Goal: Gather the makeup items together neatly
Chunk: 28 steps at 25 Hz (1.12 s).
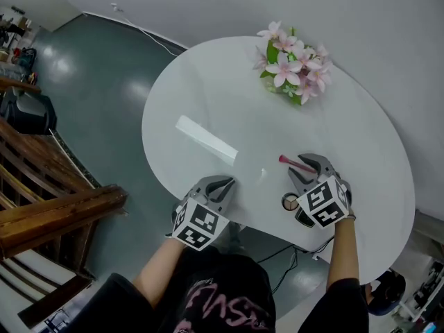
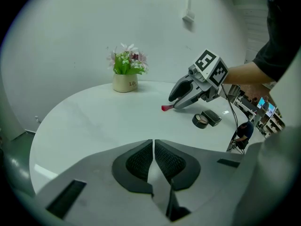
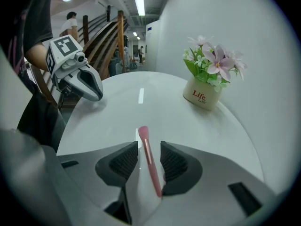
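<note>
Between the spread, ungripping jaws of the right hand-held gripper (image 3: 149, 147) the pink brush (image 3: 147, 157) lies on the surface (image 3: 113, 112) — handle end lost beneath, bristles pointing ahead along the jaws. The left hand-held gripper (image 2: 154, 147) is clenched, empty.

In the head view the right tool (image 1: 302, 167) covers most of the pink brush (image 1: 287, 160), leaving only its far-left tip, and overlaps the round compact (image 1: 289, 202). The blossoms (image 1: 291, 64) hide their pot (image 3: 203, 94) there. A clear thing (image 1: 262, 175) on the worktop (image 1: 208, 89) is too small to tell.
</note>
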Available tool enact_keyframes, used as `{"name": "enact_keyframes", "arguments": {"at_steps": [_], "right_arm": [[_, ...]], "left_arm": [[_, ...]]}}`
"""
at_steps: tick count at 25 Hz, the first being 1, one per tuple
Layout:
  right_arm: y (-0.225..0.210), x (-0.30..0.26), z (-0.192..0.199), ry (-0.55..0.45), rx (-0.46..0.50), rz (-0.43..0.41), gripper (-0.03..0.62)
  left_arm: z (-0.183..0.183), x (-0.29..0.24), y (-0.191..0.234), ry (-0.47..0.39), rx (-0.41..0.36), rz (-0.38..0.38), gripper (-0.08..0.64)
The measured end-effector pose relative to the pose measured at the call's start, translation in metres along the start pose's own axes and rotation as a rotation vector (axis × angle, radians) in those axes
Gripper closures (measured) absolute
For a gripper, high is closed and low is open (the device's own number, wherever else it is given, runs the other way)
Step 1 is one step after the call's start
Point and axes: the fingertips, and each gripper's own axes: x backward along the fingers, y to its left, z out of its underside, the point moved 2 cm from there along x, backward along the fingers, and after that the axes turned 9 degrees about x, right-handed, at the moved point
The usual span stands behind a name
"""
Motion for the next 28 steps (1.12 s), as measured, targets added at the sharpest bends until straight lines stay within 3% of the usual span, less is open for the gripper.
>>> {"name": "enact_keyframes", "arguments": {"at_steps": [5,21,28], "right_arm": [[0.0033,-0.0045,0.0030,0.048,0.047,-0.029,0.406],[0.0073,-0.0072,0.0031,0.073,0.050,-0.057,0.488],[0.0097,-0.0068,-0.0041,0.061,0.053,-0.063,0.488]], "left_arm": [[0.0004,-0.0001,-0.0003,0.002,0.003,0.008,0.537],[0.0071,0.0010,0.0010,0.006,-0.003,0.021,0.537],[0.0070,0.0015,0.0001,0.006,-0.011,0.026,0.537]]}}
